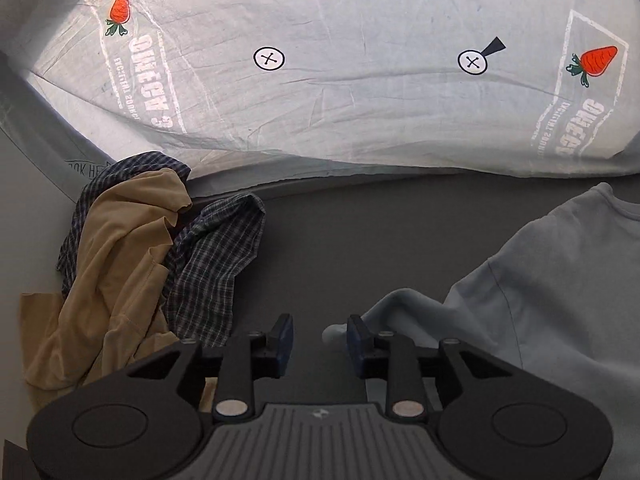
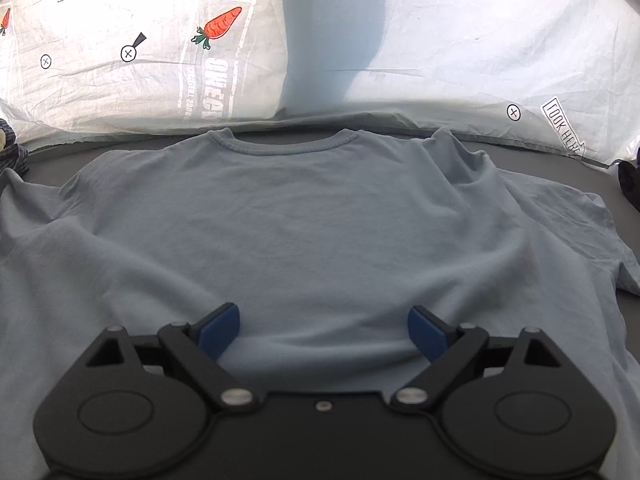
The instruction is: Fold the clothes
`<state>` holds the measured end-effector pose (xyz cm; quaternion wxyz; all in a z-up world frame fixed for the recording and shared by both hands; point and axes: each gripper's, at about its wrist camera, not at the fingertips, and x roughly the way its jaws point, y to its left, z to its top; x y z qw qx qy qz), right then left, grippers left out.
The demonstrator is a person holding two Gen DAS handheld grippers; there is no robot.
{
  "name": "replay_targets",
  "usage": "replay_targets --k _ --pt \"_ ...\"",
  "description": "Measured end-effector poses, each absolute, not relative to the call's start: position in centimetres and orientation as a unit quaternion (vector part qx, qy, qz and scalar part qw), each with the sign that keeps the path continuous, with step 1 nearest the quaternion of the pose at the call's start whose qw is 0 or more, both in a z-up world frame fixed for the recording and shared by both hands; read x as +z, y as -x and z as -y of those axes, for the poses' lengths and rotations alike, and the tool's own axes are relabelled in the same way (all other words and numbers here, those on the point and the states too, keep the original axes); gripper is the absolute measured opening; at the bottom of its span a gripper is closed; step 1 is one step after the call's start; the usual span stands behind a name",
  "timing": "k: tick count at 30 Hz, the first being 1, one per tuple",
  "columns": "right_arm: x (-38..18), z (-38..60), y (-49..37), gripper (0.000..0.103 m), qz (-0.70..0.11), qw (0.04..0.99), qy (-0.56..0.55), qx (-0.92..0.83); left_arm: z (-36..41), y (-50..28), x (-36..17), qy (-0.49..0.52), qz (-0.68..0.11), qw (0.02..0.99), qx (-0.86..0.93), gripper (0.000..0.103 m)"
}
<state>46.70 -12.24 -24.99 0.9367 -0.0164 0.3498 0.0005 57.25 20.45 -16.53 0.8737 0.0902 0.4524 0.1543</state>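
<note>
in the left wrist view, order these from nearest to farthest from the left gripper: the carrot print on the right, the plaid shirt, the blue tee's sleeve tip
1. blue tee's sleeve tip, just beside the left gripper, by its right finger.
2. plaid shirt, heaped with a tan garment to the left on the table.
3. carrot print, far right on the white sheet behind the table.

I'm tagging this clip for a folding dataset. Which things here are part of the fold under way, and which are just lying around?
In use:
- light blue cotton T-shirt, spread flat on the dark grey table
- right hand-held gripper, open over its hem
- left hand-held gripper, open beside its sleeve

Lying about:
- tan garment and dark checked shirt, heaped together
- white carrot-print sheet behind
</note>
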Motion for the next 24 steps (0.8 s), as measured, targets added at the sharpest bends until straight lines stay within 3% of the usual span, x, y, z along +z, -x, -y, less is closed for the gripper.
replay_targets --k 4,7,12,18,21,22,24 --pt "-25.0 12.3 -46.7 0.097 -0.348 0.937 0.015 -0.001 -23.3 -55.2 -18.1 -0.008 -0.467 0.874 0.134 0.043" --pt "-25.0 12.3 -46.8 0.097 -0.348 0.938 0.015 -0.002 -24.2 -54.9 -20.0 0.052 -0.505 0.856 0.098 0.056" --pt "-25.0 12.3 -46.8 0.098 -0.348 0.937 0.014 -0.003 -24.6 -53.2 -22.4 0.198 -0.547 0.808 0.092 0.056" --pt "-25.1 12.4 -46.7 0.098 -0.345 0.939 0.014 -0.004 -26.0 -50.8 -23.0 0.358 -0.481 0.786 0.15 0.057" --pt "-25.1 12.4 -46.7 0.099 -0.344 0.939 0.013 -0.005 -24.9 -51.1 -22.8 0.335 -0.479 0.788 0.193 0.027" --pt "-25.1 12.4 -46.7 0.099 -0.344 0.939 0.013 -0.005 -24.4 -51.2 -22.7 0.322 -0.479 0.79 0.206 0.01" --pt "-25.1 12.4 -46.7 0.099 -0.344 0.939 0.013 -0.005 -23.7 -51.2 -22.5 0.312 -0.473 0.795 0.214 0.006"
